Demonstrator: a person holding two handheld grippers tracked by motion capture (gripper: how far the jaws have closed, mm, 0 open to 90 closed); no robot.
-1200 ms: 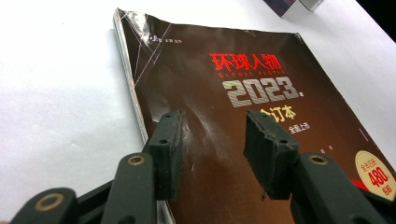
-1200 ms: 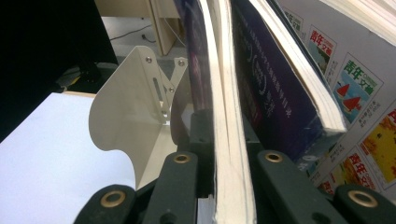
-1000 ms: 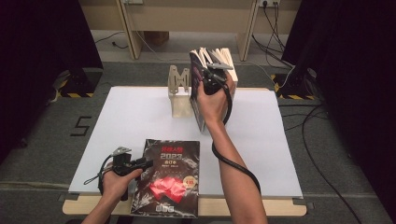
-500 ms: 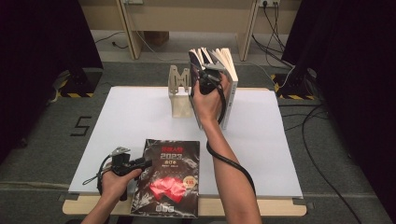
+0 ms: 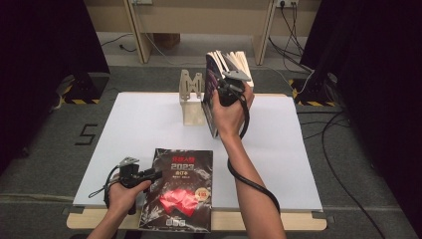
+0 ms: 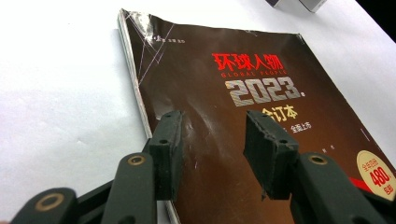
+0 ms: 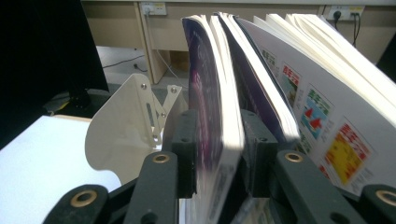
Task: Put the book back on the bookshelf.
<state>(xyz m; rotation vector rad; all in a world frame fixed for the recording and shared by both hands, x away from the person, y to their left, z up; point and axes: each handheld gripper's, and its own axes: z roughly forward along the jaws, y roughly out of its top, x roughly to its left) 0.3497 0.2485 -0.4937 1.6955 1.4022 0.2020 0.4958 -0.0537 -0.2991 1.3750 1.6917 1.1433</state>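
Note:
A dark magazine (image 5: pixel 176 191) (image 6: pixel 261 70) with red lettering and "2023" lies flat at the table's near edge. My left gripper (image 5: pixel 158 174) (image 6: pixel 212 126) is open just over its left edge, with nothing between the pads. A purple-covered magazine (image 5: pixel 211 99) (image 7: pixel 210 70) stands upright beside a cream bookend (image 5: pixel 190 89) (image 7: pixel 126 126). My right gripper (image 5: pixel 221 82) (image 7: pixel 217 126) straddles its top edge. Its jaws have just been opening; the magazine stands between the pads with a thin slack on each side.
More magazines (image 5: pixel 239 59) (image 7: pixel 317 93) with fanned pale pages lean to the right of the purple one. The white table (image 5: pixel 144 119) is bare on its left half and far right. Cables run over the floor beyond it.
My right hand shifted a little left and then back right at the upright magazines, whose pages fan out wider now. The left hand and the flat magazine have not moved.

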